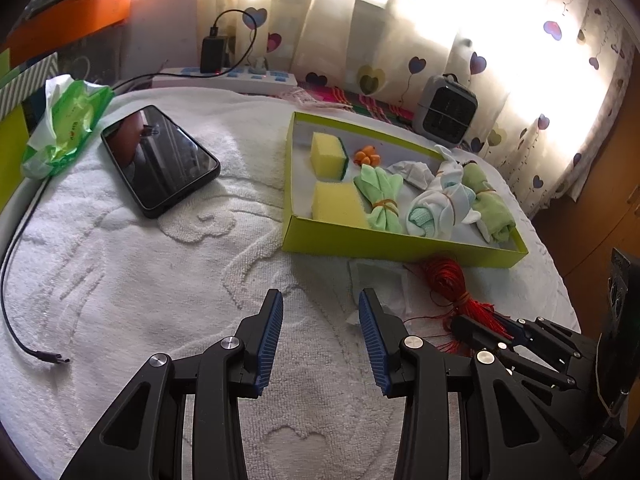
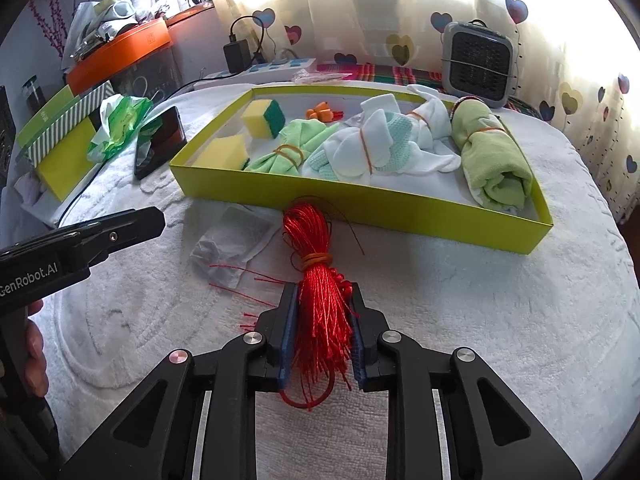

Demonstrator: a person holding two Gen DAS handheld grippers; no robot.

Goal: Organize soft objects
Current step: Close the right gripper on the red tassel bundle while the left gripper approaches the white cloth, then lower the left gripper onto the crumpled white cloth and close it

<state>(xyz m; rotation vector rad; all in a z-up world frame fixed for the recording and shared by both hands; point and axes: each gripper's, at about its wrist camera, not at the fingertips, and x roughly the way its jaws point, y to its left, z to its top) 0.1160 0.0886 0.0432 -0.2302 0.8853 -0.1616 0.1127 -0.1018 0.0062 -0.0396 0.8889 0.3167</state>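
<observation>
We have the right gripper (image 2: 323,334) clamped on the cord (image 2: 316,280), a red skein lying on the towel (image 2: 480,320) at centre frame in the right view, just short of the near wall of the box (image 2: 360,204). Our jaws close on its loose lower half, below the rubber band. We judge it light, limp and a little slick: the strands will sag and splay, and stray ends already trail to the left. A hold nearer the band, where the bundle is tight, would probably carry it more surely. The left gripper (image 1: 320,340) hangs over the towel with jaws apart and nothing between them. In the box lie two sponges (image 2: 266,118) at upper left, then banded cloth rolls (image 2: 494,156) towards the right. A crumpled tissue (image 2: 228,240) sits left of the cord.
</observation>
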